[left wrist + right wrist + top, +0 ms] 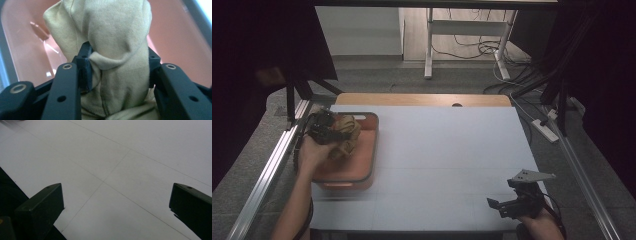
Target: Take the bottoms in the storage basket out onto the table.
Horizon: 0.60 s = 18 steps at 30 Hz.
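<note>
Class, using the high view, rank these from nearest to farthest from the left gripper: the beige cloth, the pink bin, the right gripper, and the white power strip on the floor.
1. The beige cloth: clamped in the left gripper, over the bin.
2. The pink bin: directly below, table's left side.
3. The right gripper: table's near right corner, jaws open.
4. The white power strip: on the floor past the table's right edge.

A beige knit cloth (117,50), bunched and creased, hung in a lump over a salmon-pink tub (362,172) at the table's left side, pinched at its middle with folds spilling below.
</note>
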Available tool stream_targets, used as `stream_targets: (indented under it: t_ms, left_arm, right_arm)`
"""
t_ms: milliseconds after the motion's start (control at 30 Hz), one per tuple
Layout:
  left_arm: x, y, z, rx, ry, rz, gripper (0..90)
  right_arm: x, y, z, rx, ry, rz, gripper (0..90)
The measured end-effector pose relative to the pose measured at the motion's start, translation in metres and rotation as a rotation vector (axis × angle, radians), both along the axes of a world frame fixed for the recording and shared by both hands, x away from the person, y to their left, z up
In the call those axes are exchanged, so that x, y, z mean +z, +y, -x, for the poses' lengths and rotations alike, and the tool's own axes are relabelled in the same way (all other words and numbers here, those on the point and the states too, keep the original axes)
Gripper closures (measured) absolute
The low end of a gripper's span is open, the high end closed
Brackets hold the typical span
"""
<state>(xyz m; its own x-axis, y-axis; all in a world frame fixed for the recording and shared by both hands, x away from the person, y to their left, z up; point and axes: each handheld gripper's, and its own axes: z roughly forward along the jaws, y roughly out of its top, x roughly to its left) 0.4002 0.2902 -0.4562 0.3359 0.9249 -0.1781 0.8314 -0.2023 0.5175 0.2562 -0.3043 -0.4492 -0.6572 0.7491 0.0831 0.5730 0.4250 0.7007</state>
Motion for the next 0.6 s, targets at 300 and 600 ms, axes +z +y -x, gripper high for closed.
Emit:
stream_targets:
  t_ms: [300,600]
  left_arm:
    - [0.014,0.005,0.007,-0.011,-0.056,0.088,54.8]
    - [0.028,0.009,0.014,-0.024,-0.09,0.165,54.5]
  right_arm:
    - [0.0,0.0,0.0,0.001,0.001,-0.004,0.0]
    - [0.0,0.0,0.0,0.005,0.0,-0.004,0.0]
